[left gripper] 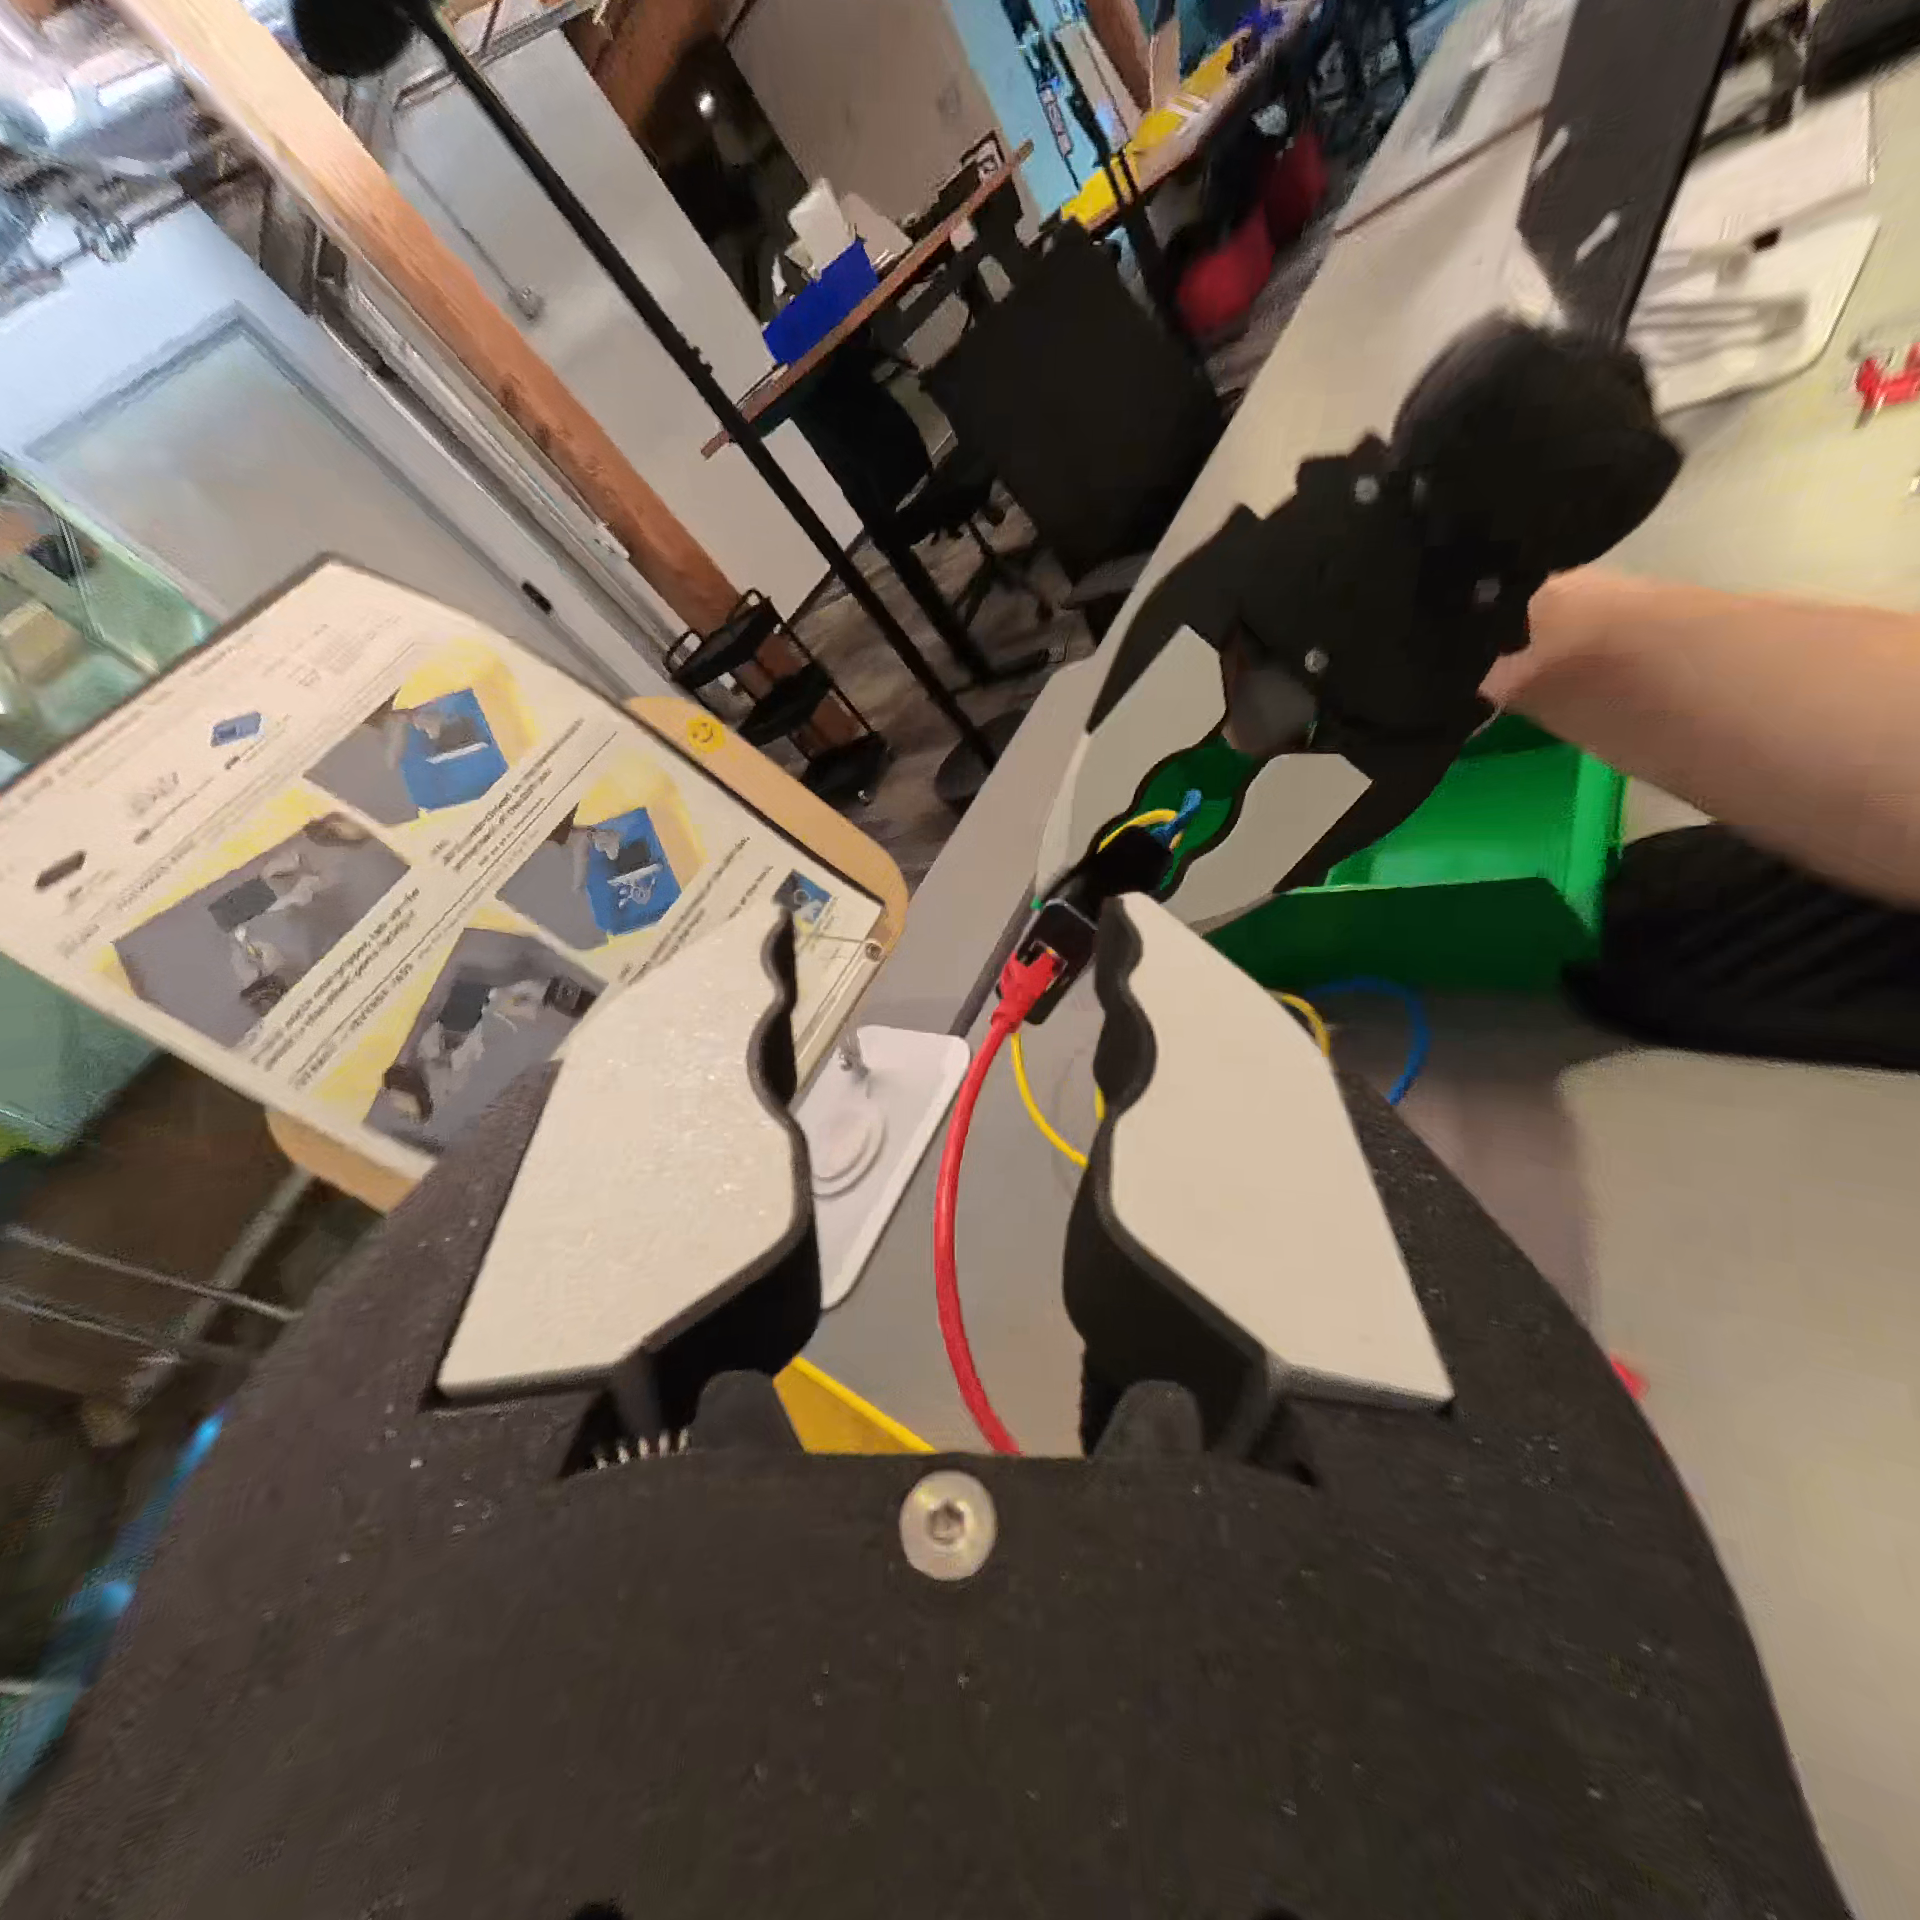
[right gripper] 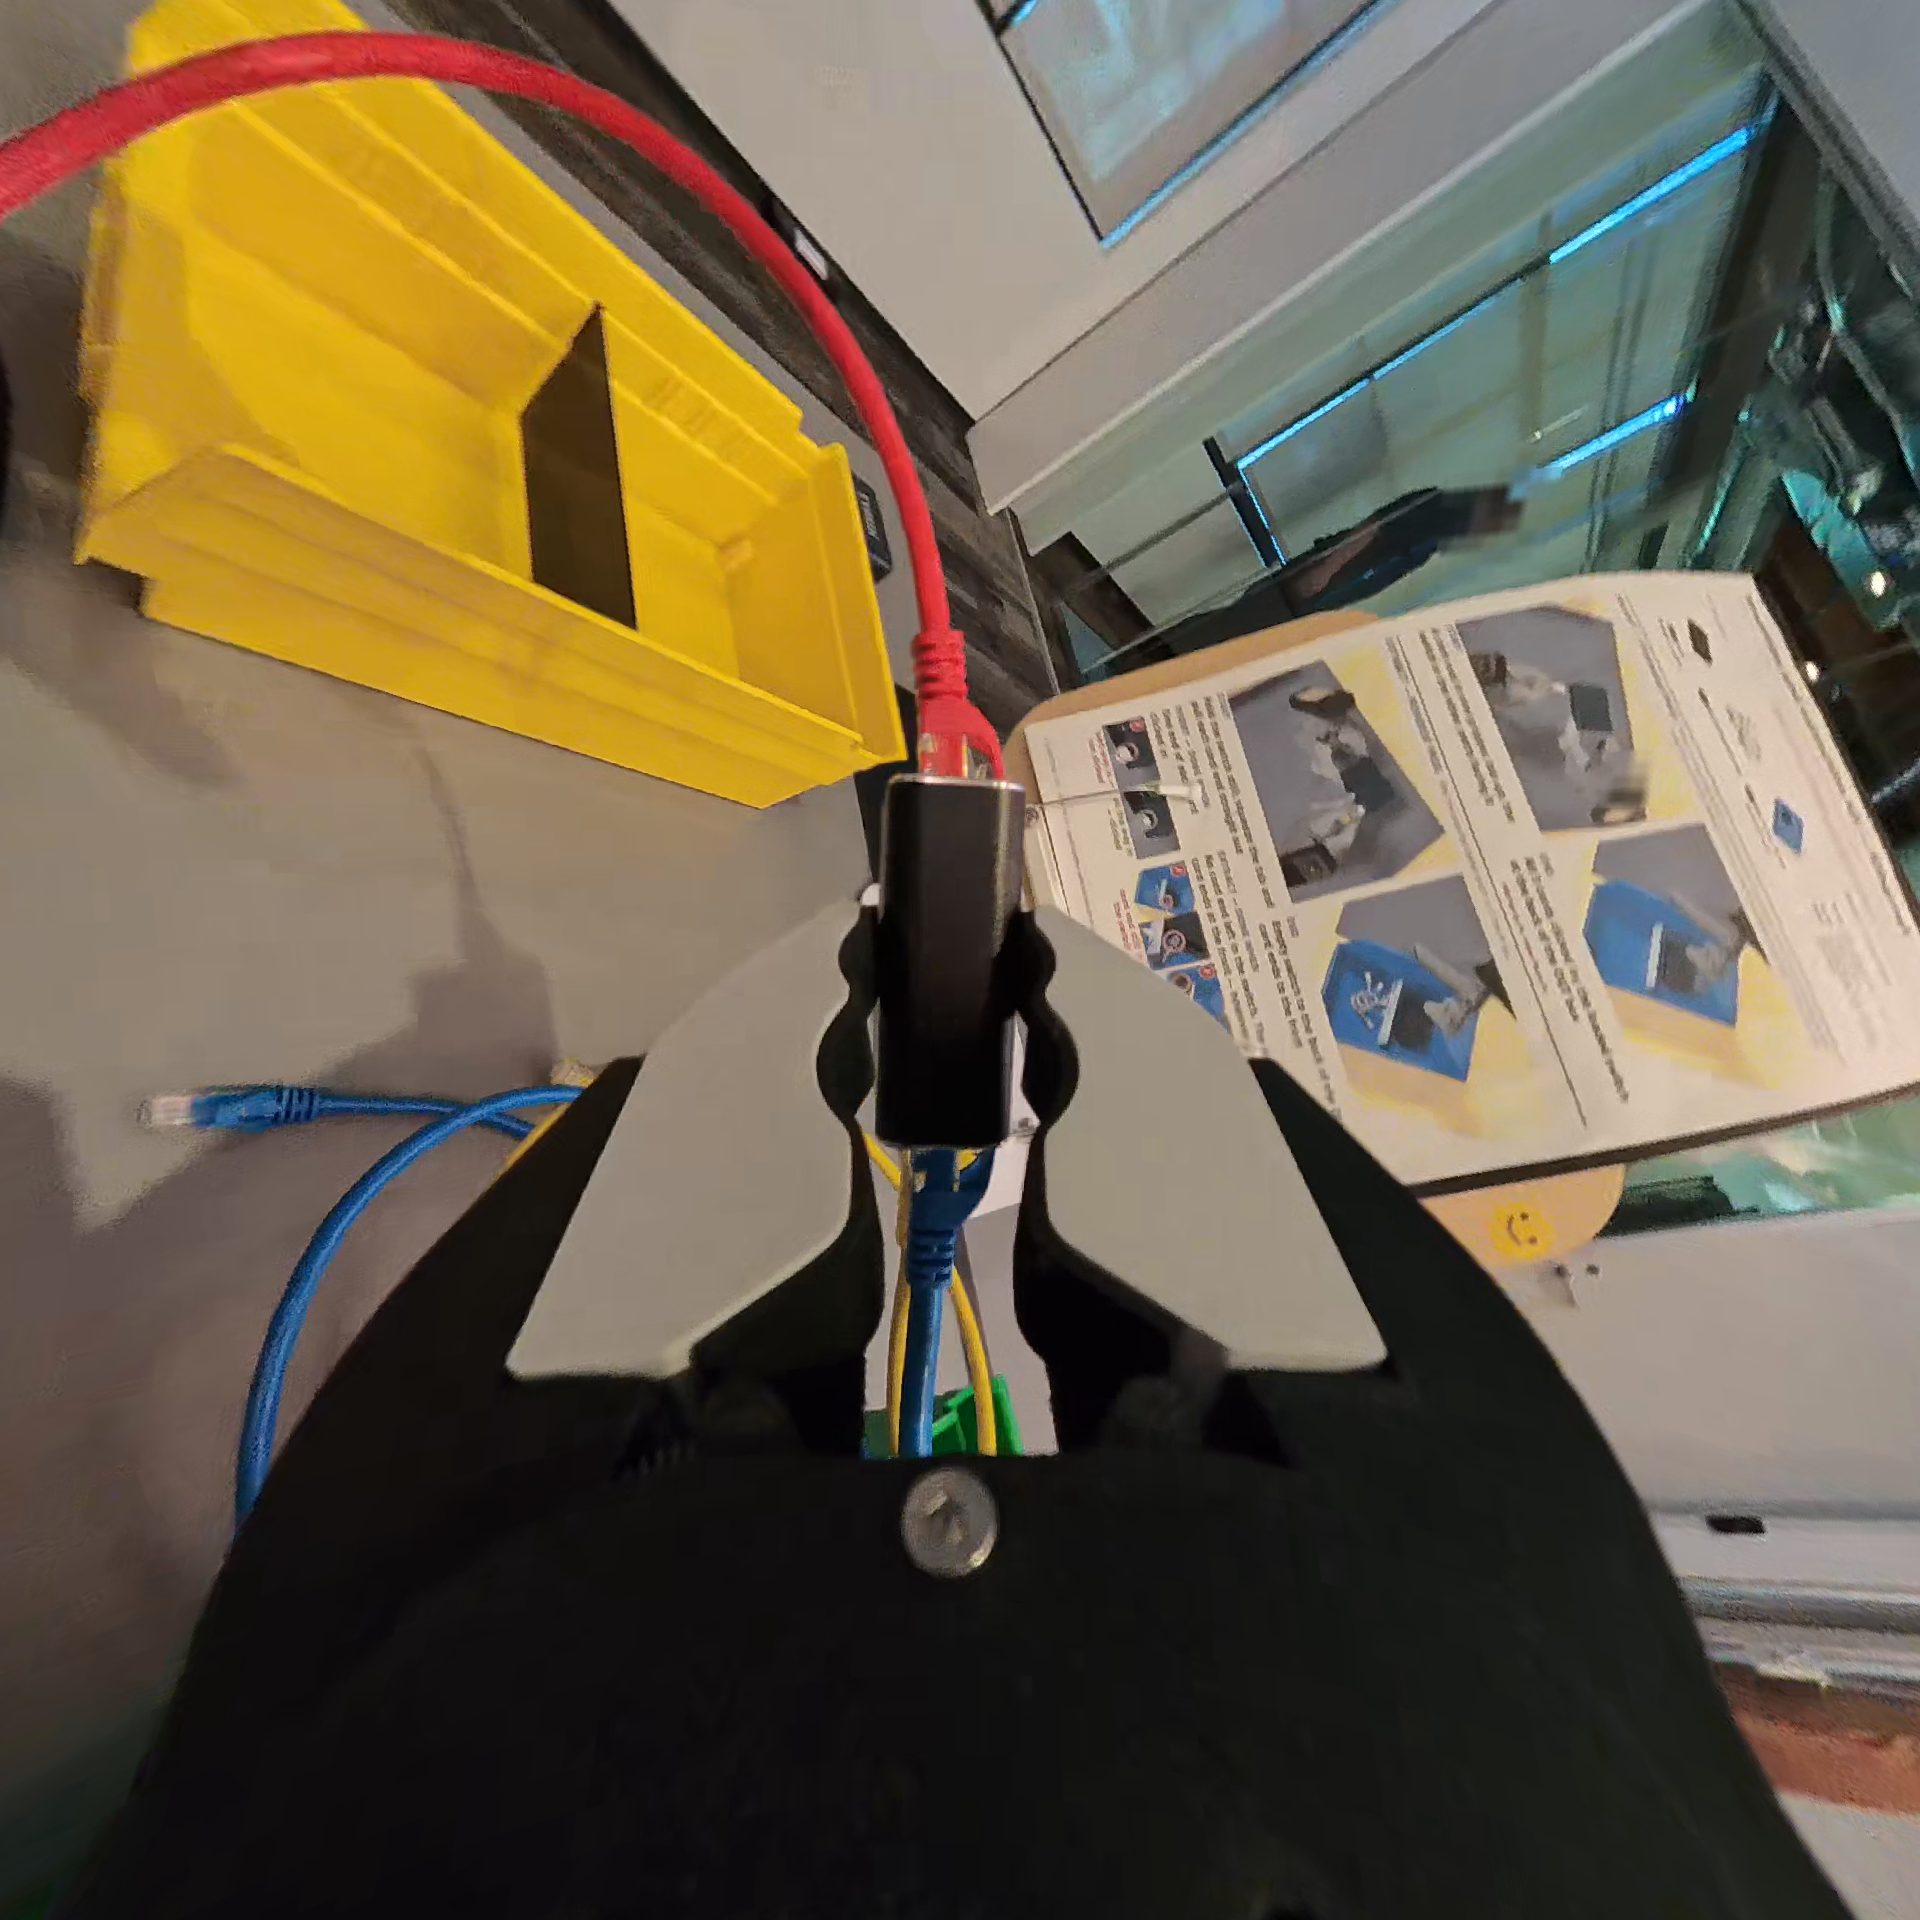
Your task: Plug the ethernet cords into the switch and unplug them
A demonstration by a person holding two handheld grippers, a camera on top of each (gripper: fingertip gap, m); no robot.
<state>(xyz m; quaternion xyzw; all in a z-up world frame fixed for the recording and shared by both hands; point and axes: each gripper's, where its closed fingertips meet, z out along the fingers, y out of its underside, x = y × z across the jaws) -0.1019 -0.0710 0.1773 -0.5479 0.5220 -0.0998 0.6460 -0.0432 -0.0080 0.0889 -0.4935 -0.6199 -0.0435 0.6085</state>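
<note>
The switch (right gripper: 948,966), a small black box, sits lengthwise between the right gripper's (right gripper: 945,914) two fingers, pinched at its sides by their scalloped inner edges, with its far end sticking out past the fingertips. A red cord (right gripper: 831,301) is plugged into that far end and arcs up and away to the left over a yellow bin (right gripper: 312,436). At the near end, inside the jaws, a blue cord (right gripper: 930,1278) is plugged in, and yellow cord (right gripper: 977,1371) runs beside it down toward the gripper body; whether the yellow one is seated in a port cannot be told. The blue cord's other plug (right gripper: 197,1110) lies loose on the grey table (right gripper: 312,883) to the left. In the left wrist view the switch (left gripper: 1060,951) is lifted off the table, held by the right gripper (left gripper: 1174,810) coming from the upper right, with a person's forearm (left gripper: 1714,707) behind it. The left gripper (left gripper: 951,971) has its jaws apart at a middling width and grips nothing; the switch lies just beyond its tips, nearer the right finger, and the red cord (left gripper: 951,1195) hangs down through the gap between the fingers. A green bin (left gripper: 1475,894) lies behind the switch. An instruction sheet on a board (left gripper: 416,852) stands to the left at the table edge.
</note>
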